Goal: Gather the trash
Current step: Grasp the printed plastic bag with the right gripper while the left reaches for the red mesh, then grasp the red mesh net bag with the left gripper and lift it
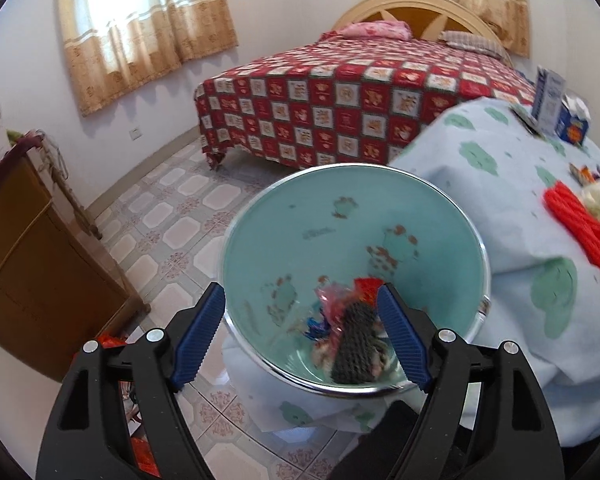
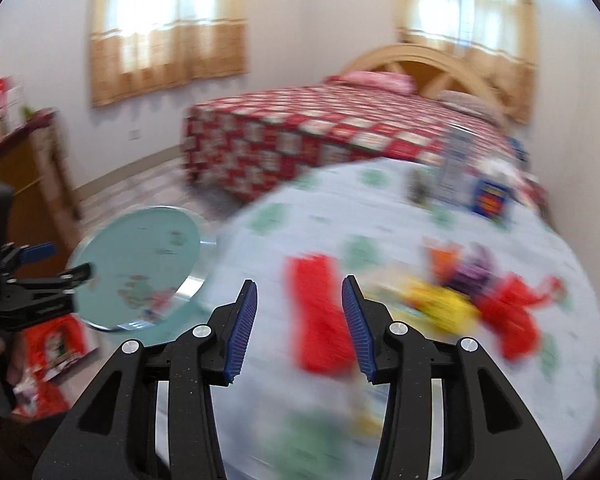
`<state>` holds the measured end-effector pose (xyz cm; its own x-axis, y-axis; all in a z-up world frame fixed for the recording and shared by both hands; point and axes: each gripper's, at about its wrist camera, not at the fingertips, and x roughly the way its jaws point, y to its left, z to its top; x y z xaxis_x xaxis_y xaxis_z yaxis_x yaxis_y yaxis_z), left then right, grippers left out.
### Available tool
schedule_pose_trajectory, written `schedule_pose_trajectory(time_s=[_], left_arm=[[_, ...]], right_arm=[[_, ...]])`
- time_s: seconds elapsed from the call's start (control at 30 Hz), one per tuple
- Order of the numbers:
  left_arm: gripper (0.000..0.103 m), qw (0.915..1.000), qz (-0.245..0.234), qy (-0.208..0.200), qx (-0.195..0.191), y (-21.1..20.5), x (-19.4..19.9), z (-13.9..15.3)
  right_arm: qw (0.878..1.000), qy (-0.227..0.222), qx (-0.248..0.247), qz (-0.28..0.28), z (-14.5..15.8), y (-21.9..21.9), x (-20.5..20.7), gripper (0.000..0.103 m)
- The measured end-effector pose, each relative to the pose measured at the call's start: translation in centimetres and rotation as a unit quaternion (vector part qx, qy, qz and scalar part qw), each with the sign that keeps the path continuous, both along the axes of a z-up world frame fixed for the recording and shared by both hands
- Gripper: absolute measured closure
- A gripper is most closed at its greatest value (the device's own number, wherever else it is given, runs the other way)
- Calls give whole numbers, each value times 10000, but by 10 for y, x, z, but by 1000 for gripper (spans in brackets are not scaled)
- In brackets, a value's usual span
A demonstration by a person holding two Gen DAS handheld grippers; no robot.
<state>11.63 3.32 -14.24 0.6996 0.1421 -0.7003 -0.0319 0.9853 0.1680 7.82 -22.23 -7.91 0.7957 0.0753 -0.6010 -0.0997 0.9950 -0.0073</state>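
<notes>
The trash lies in two places. Some is already in the bin point(image 1: 352, 276), a round pale green pail with a shiny metal rim standing on the floor against the near edge of the worktop point(image 1: 500, 184): at its bottom sit a dark knitted scrap point(image 1: 354, 346), a pink wrapper point(image 1: 332, 294) and a bit of red netting point(image 1: 368, 288), heaped together. The rest is on the worktop, which is draped in a pale blue cloth with green blotches. There a red ribbed piece point(image 2: 320, 312) lies flat near the front, and to its right a loose pile of yellow, purple, orange and red scraps point(image 2: 484, 296) sits close by; blur hides what each one is.

The left claw point(image 1: 302, 336) hangs over the mouth of the bin, its blue pads spread wide with nothing between them, the heap of trash showing in the gap below. The right claw point(image 2: 300, 328) is over the worktop, released as well, partly spread and empty, with the red ribbed piece seen beyond the gap between its pads and not touched by them.

At the far side of the worktop stand a tall white and blue carton point(image 1: 548, 100) and a small blue box point(image 1: 574, 122), side by side. Behind is a bed point(image 1: 340, 112) with a red chequered cover, and a wooden cabinet point(image 1: 28, 264) stands to the left on the tiled floor point(image 1: 172, 216). Red printed packets point(image 2: 56, 344) lie on the floor beside the bin.
</notes>
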Motion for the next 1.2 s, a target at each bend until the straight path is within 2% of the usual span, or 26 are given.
schedule_pose_trajectory(time_s=[0.1,0.13,0.23,0.3,0.33,0.4,0.47,0.57,0.83,1.0,1.2], left_arm=[[26,9998,-170,15,43,-12,-6,-2],[26,9997,-226,19,56,-15,-7,-2],[26,9993,-361,17,105,-24,-12,-3],[26,9991,-418,20,114,-27,-15,-2],[26,9990,-441,8,117,-28,-16,-1],[26,9989,-461,-15,113,-28,-18,1],[26,9989,-455,-37,83,-27,-18,4],[26,9990,-441,-63,56,-27,-16,7],[26,9979,-593,-256,-1,-53,-18,27],[26,9965,-806,-201,-101,-89,-15,29],[26,9929,-1127,-183,-319,-150,-14,35]], right_arm=[[9992,207,221,-263,-13,-30,-6,58],[9987,274,325,-298,-18,-36,-7,56],[9977,346,523,-248,-25,-44,-6,40],[9979,420,420,-249,-33,-43,-2,40],[9975,509,433,-223,-39,-43,3,41],[9966,629,489,-222,-43,-43,5,56],[9964,619,552,-166,-42,-44,1,61],[9976,428,537,-98,-32,-40,-8,66],[9980,-324,501,-189,4,-39,-30,67],[9959,-687,364,-455,16,-57,-43,68],[9909,-854,98,-1035,15,-99,-55,67]])
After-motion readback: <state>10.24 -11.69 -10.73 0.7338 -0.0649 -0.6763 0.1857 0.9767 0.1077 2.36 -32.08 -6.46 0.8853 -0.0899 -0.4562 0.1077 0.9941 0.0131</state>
